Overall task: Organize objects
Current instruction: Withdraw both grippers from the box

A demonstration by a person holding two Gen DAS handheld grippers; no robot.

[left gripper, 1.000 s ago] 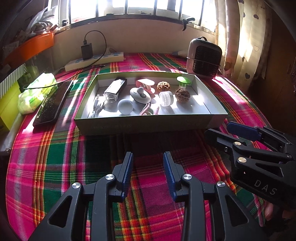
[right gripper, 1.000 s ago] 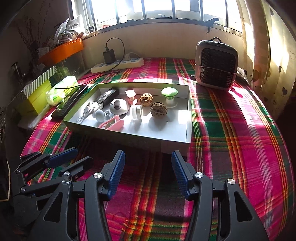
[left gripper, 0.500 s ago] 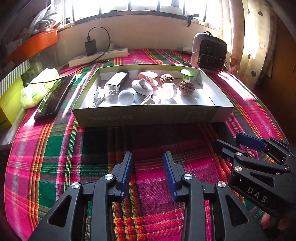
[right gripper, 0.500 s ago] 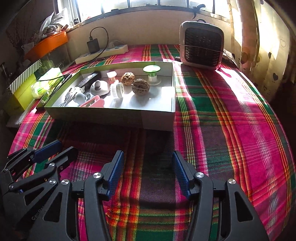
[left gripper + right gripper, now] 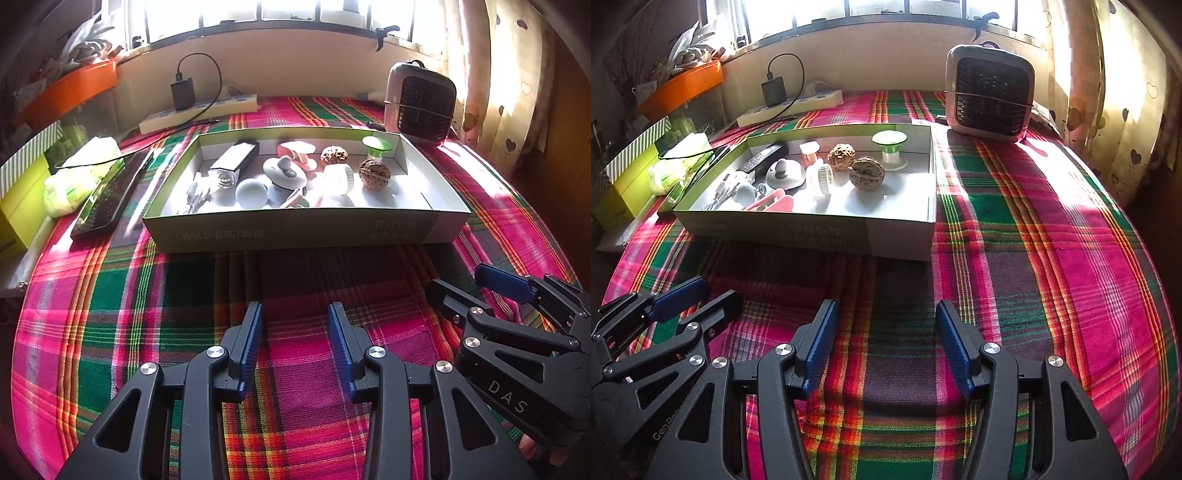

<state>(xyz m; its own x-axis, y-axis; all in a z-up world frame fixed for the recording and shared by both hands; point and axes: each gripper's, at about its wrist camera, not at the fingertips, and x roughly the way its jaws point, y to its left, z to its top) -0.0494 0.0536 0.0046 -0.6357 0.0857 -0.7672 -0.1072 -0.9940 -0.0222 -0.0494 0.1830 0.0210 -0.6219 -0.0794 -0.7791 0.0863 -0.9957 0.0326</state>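
Observation:
A shallow open box (image 5: 306, 230) lies on the plaid cloth and holds several small items. Among them are two walnuts (image 5: 375, 173) (image 5: 334, 155), a green-topped spool (image 5: 376, 146), a white ball (image 5: 251, 192), a grey knob (image 5: 285, 171) and a black-and-white torch (image 5: 232, 164). My left gripper (image 5: 294, 306) hangs over the cloth short of the box, its jaws opening with nothing between them. My right gripper (image 5: 886, 304) is open and empty, near the box's (image 5: 812, 232) right front corner. Each gripper shows in the other's view: right gripper (image 5: 458, 278), left gripper (image 5: 718, 291).
A small heater (image 5: 990, 99) stands behind the box at the right. A power strip (image 5: 199, 112) with a charger lies along the back wall. Left of the box are a black remote (image 5: 110, 192), a green wipes pack (image 5: 74, 177) and a yellow-green carton (image 5: 18, 206). Curtains hang at the right.
The right wrist view has swung a little rightward, so the box now sits further left and higher in it. Both grippers stay over the cloth, jaws barely wider.

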